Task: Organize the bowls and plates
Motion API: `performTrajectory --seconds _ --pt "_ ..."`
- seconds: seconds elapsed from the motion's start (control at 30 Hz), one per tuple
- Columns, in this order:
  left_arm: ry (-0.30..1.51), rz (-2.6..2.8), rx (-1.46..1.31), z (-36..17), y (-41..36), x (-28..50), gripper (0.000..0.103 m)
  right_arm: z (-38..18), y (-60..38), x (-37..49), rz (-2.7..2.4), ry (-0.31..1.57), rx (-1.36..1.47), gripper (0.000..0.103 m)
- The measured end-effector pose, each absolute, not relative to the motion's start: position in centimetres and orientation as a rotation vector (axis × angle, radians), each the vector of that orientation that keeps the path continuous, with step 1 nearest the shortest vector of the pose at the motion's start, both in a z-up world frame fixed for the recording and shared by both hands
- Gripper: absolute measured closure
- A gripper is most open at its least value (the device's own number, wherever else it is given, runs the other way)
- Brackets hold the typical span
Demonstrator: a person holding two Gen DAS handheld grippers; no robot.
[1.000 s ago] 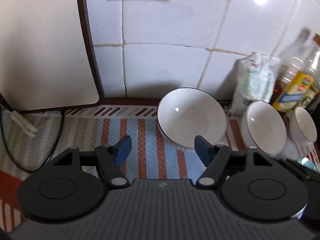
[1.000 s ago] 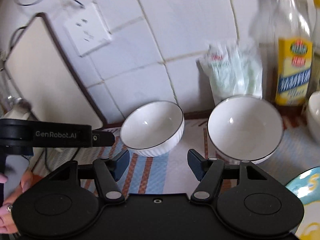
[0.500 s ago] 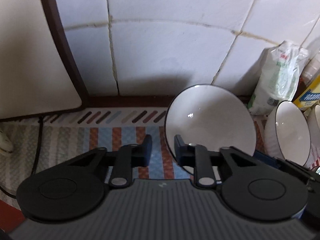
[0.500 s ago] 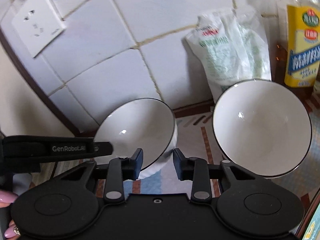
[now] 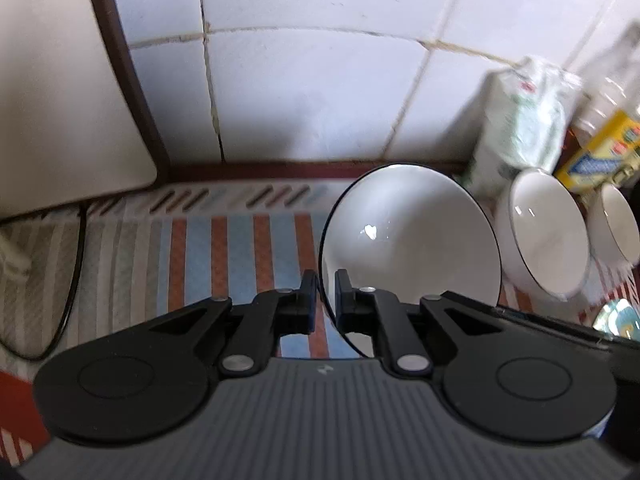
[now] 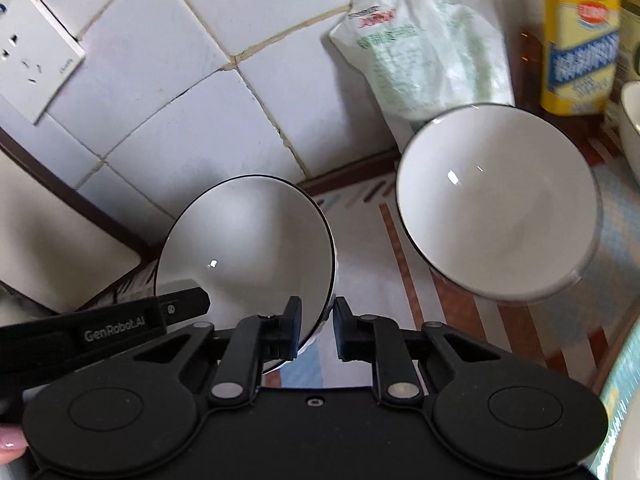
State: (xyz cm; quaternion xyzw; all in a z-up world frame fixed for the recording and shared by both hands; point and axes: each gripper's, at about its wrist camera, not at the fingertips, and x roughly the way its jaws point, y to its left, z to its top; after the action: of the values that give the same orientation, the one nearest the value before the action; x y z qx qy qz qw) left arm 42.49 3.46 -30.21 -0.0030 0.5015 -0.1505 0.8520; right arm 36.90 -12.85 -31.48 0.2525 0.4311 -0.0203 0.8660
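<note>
A white bowl with a thin black rim (image 5: 408, 248) (image 6: 248, 248) stands on the striped mat (image 5: 240, 248) near the tiled wall. My left gripper (image 5: 325, 300) is shut on its left rim, one finger inside and one outside. My right gripper (image 6: 319, 326) is shut on the same bowl's right rim, with the wall of the bowl between its pads. In the right wrist view the left gripper's finger (image 6: 184, 306) reaches the bowl's far rim. A second matching bowl (image 6: 496, 204) (image 5: 544, 236) sits just to the right, and a third (image 5: 618, 228) beyond it.
A green-printed bag (image 6: 424, 48) and a yellow-labelled oil bottle (image 6: 580, 40) stand against the wall behind the bowls. A cream board (image 5: 60, 80) leans at the left with a black cable (image 5: 76, 260) below it. A colourful plate (image 6: 624, 380) lies at the right edge.
Both grippers came forward and down to the left bowl and went from wide open to shut on its rim, the left on one side, the right on the other.
</note>
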Motion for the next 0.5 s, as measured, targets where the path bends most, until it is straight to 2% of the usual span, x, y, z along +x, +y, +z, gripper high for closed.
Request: performTrajectory --seconds 0.5 --pt "1.085 -0.362 -0.014 -27.6 4.0 33.7 0.095 -27.5 -12.6 28.1 -0.040 0.970 0.391 0.082"
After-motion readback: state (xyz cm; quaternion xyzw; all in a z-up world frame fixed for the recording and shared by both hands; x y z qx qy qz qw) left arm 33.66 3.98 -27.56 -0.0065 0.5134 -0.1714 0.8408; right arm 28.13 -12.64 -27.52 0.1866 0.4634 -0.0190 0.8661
